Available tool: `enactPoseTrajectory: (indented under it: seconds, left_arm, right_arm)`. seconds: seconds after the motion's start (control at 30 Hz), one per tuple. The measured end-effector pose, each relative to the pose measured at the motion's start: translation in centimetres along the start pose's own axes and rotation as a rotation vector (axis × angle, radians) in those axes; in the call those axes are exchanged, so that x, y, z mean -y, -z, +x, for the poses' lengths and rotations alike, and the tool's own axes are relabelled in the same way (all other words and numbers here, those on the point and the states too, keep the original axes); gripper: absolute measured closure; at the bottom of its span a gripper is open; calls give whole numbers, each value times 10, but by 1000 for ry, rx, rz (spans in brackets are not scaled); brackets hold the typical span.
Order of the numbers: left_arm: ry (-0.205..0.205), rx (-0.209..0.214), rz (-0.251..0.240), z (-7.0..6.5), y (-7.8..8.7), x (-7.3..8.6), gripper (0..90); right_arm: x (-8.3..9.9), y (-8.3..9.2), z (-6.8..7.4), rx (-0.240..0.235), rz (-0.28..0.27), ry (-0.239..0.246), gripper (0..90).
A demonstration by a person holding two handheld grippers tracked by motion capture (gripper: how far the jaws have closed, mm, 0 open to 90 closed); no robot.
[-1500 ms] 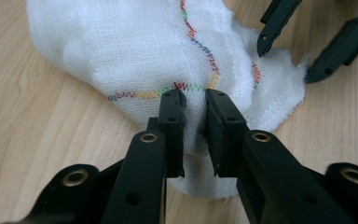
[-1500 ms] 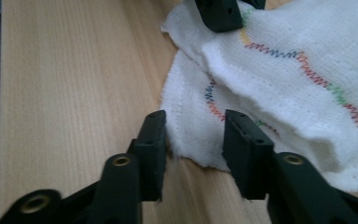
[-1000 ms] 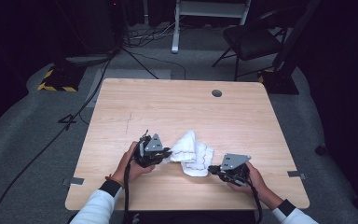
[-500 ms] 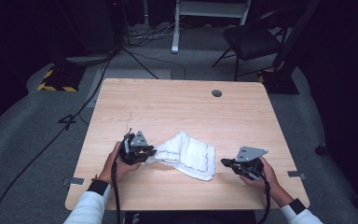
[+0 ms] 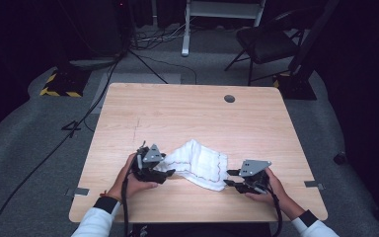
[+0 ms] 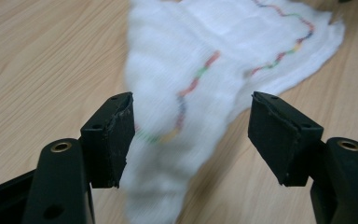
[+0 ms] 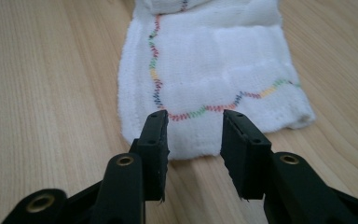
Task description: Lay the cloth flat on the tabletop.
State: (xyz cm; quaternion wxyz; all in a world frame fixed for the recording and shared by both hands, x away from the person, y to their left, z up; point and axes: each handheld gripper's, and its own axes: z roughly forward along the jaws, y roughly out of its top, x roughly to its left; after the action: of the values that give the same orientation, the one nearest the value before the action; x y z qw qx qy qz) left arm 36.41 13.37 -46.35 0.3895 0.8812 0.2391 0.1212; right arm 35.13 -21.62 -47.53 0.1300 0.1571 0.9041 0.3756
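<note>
Lying on the wooden table (image 5: 177, 113) near the person's edge, the white cloth (image 5: 200, 163) sits between both grippers, spread partly flat w/ one end bunched toward the left gripper (image 5: 164, 171).

Left gripper: jaws have just been opening, now wide apart; the bunched cloth corner lies between them in the left gripper view (image 6: 186, 116) but pads don't press on it, so nothing held. Right gripper (image 5: 233, 177): jaws have also just been opening, now partway apart, at the cloth's near hem (image 7: 205, 116); it grips nothing either, the hem lies just ahead of the tips.

Risks, as I judge them:
- Cloth is limp & bunched on the left; a re-grip there could catch several layers or only a fold, so it'd drag crooked.
- Right jaws are just short of the hem; closing from here could pinch air or just the edge thread, and the cloth slips out.
- Pulling w/ one side only would skew the cloth toward the table edge.

Writing/brands: none readable. Only marking is a multicolour zigzag stitch line (image 7: 200, 112) running round the cloth border.
</note>
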Motion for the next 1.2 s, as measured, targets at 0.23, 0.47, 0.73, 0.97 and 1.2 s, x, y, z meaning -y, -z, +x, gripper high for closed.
enactPoseTrajectory:
  seconds: [0.23, 0.47, 0.73, 0.97, 1.2]
  left_arm:
    - [-79, 24, 75, -12, -33, -20, 450]
    - [-125, 22, 106, -5, -41, -18, 782]
    - [-78, 8, 1, 10, -18, -18, 892]
    - [-6, -40, -76, 30, 8, -13, 893]
    - [80, -89, -26, 61, 26, 14, 893]
  right_arm:
    - [-7, -17, 10, -28, 27, 40, 575]
    - [-5, -24, 9, -33, 54, 42, 673]
    - [-5, -19, 7, -17, 54, 48, 867]
    - [-3, 1, -3, 23, 0, 15, 872]
    - [2, 22, -16, 69, -45, -44, 873]
